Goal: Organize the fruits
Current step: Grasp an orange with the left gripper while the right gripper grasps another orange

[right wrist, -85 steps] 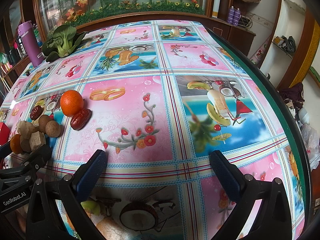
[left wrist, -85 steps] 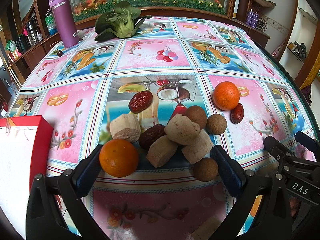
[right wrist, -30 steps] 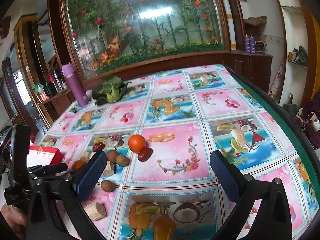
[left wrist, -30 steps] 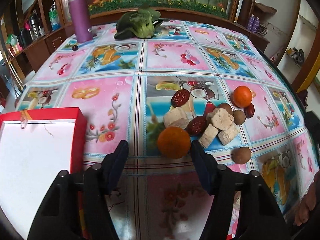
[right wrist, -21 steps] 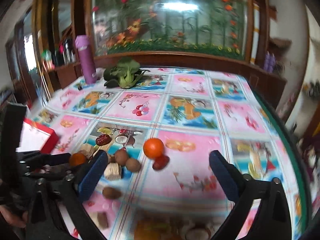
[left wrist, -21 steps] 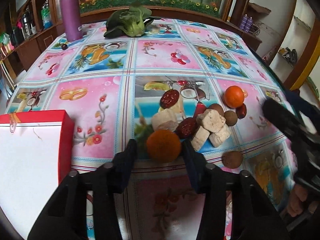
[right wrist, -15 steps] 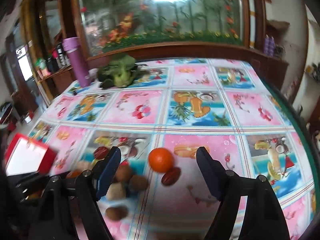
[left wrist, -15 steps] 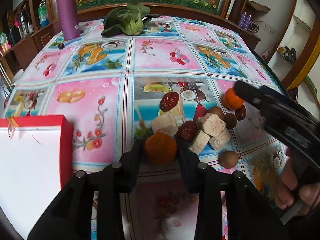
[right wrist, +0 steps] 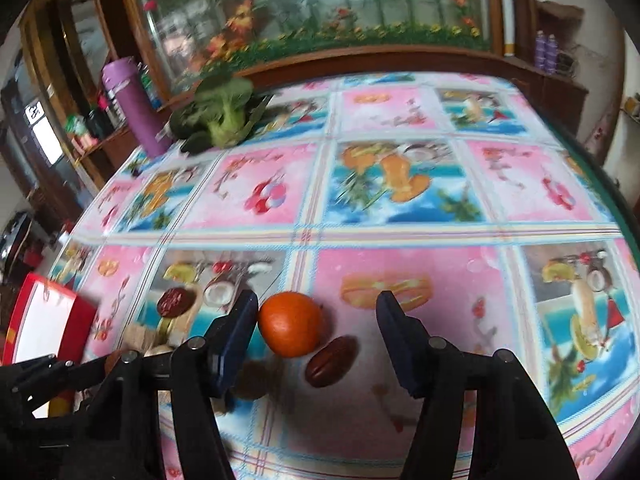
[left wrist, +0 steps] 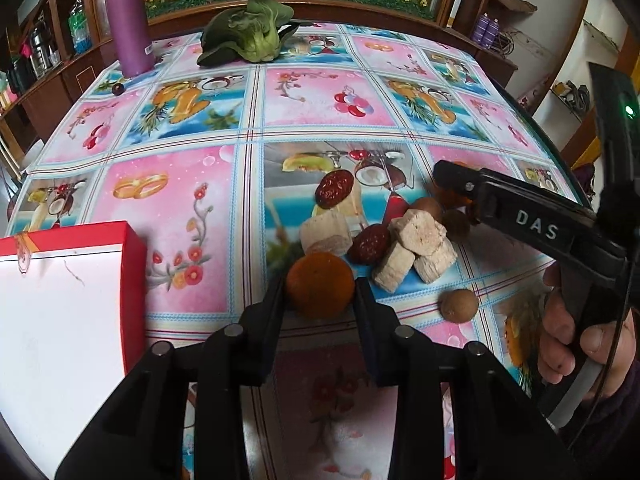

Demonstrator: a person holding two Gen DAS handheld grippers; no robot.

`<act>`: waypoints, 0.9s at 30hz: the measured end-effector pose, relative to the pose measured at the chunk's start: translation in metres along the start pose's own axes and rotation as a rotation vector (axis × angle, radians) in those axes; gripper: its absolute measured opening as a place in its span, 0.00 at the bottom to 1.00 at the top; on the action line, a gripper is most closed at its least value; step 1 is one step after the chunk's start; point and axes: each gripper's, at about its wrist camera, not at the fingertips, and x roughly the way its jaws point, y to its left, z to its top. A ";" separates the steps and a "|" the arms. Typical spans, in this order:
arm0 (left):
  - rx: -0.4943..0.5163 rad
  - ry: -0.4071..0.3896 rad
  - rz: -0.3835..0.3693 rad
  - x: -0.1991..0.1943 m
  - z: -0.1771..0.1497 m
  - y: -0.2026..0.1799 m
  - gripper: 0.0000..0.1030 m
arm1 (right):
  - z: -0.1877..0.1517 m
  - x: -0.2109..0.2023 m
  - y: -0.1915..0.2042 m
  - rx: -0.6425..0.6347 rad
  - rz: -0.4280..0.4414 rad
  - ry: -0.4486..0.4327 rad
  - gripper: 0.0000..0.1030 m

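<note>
1. since the earlier frames the left gripper [left wrist: 320,294] has narrowed from wide apart to pressed against both sides of the near orange [left wrist: 320,284]. the right gripper [right wrist: 316,328] has swung in from the far right and come down over the second orange [right wrist: 290,323].

2. the near orange sits low in the centre of the left wrist view, at the front of the food cluster. the left tongs are clamped on it, one finger on each flank. whether it is off the tablecloth [left wrist: 168,208] yet i cannot tell.

3. in the right wrist view the right tongs stand apart. the second orange lies just inside the left finger, off centre, with a red date [right wrist: 331,361] beside it at lower right, also within the gap.

4. the red box [left wrist: 60,312] fills the lower left of the left wrist view. it is likely the drop place, but that is a guess.

5. to do this step well, lift the near orange straight up before moving sideways. the other red date [left wrist: 369,243] and the beige blocks [left wrist: 416,246] sit right behind it and would be dragged otherwise.

6. for the right side, shift left so the second orange is centred. otherwise the closing fingers may catch the date or roll the fruit.

7. the right view is blurred, so contact there is uncertain.
</note>
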 end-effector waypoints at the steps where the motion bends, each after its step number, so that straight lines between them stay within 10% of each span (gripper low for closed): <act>1: 0.003 -0.002 0.004 -0.001 0.000 0.000 0.36 | 0.000 0.001 0.000 0.005 0.011 0.011 0.56; 11: -0.013 -0.005 -0.012 0.001 -0.001 0.000 0.34 | -0.003 -0.001 0.003 0.011 0.088 0.066 0.32; 27: -0.042 -0.113 0.049 -0.031 -0.006 -0.005 0.33 | -0.006 -0.033 0.012 -0.007 0.117 -0.062 0.31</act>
